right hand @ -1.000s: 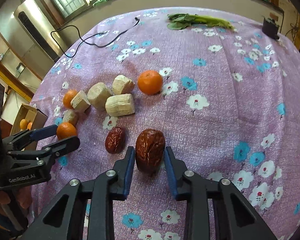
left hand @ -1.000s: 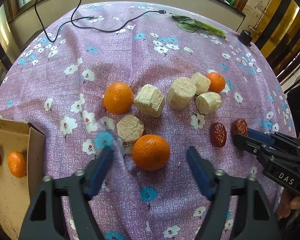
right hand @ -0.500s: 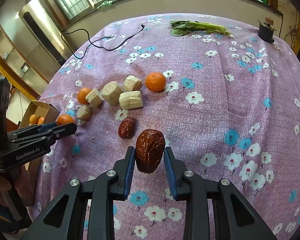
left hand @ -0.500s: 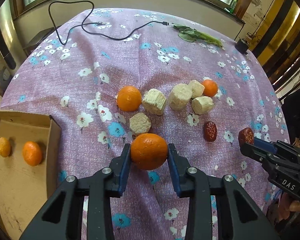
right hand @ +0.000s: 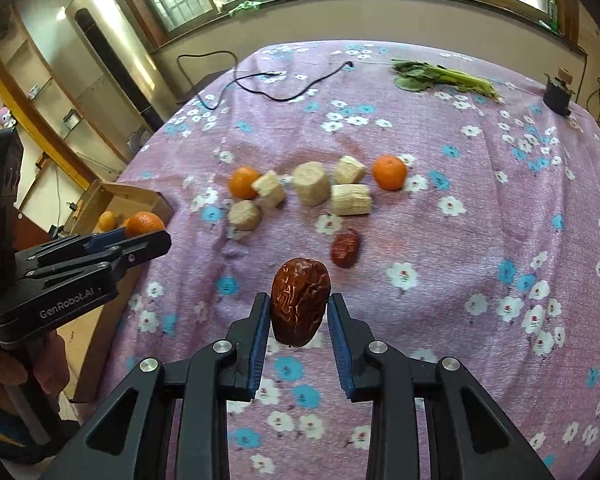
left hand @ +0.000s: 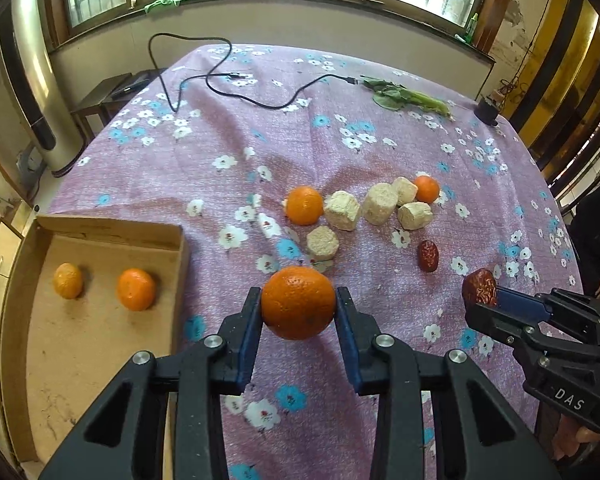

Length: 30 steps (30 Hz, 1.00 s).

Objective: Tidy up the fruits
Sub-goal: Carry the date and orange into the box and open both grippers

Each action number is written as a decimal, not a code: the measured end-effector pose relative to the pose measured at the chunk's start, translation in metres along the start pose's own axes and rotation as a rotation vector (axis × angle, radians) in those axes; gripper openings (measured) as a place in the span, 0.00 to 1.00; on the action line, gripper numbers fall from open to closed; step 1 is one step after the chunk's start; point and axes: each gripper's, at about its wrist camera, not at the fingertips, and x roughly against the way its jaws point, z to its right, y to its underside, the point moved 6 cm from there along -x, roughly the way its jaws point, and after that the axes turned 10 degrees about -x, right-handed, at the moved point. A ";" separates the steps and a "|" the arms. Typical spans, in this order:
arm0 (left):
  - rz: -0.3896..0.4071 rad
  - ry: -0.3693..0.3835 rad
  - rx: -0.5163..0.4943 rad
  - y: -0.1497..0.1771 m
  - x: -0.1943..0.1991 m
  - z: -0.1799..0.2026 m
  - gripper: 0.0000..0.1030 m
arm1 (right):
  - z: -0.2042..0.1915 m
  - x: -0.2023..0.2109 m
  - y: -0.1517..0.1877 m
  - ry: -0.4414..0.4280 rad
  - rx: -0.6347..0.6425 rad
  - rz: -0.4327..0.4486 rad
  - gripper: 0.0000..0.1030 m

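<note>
My left gripper (left hand: pixel 298 304) is shut on an orange (left hand: pixel 298 302) and holds it above the purple flowered cloth (left hand: pixel 236 132). My right gripper (right hand: pixel 299 308) is shut on a wrinkled red date (right hand: pixel 300 304), also lifted off the cloth. A second red date (left hand: pixel 428 255) lies on the cloth. Two more oranges (left hand: pixel 305 205) (left hand: pixel 427 189) sit among several pale cut chunks (left hand: pixel 342 210). A cardboard box (left hand: pixel 100 344) at the left holds two small oranges (left hand: pixel 136 289). In the left wrist view the right gripper (left hand: pixel 482 292) shows at the right with its date.
A black cable (left hand: pixel 204 80) snakes across the far side of the table. Green leafy stalks (left hand: pixel 408 98) and a small black object (left hand: pixel 488 110) lie at the far right. A tall silver appliance (left hand: pixel 32 80) stands left of the table. A person's hand (right hand: pixel 16 364) grips the left tool.
My left gripper closed on the near orange and lifted it off the cloth. The right gripper rose with its date. Both views pulled back, so the box and table edges show more.
</note>
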 end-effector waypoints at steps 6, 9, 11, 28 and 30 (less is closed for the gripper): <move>0.004 -0.027 0.020 0.011 0.013 -0.024 0.33 | -0.036 0.001 0.006 -0.033 0.039 -0.003 0.31; 0.012 -0.045 0.025 0.015 0.019 -0.036 0.33 | -0.052 -0.001 0.008 -0.045 0.057 -0.004 0.31; 0.018 -0.054 0.031 0.018 0.024 -0.044 0.33 | -0.063 -0.002 0.008 -0.058 0.066 -0.005 0.31; 0.007 -0.138 0.131 0.051 0.042 -0.125 0.33 | -0.154 -0.031 0.013 -0.127 0.201 -0.053 0.31; 0.003 -0.147 0.144 0.056 0.042 -0.133 0.33 | -0.163 -0.034 0.014 -0.131 0.215 -0.059 0.31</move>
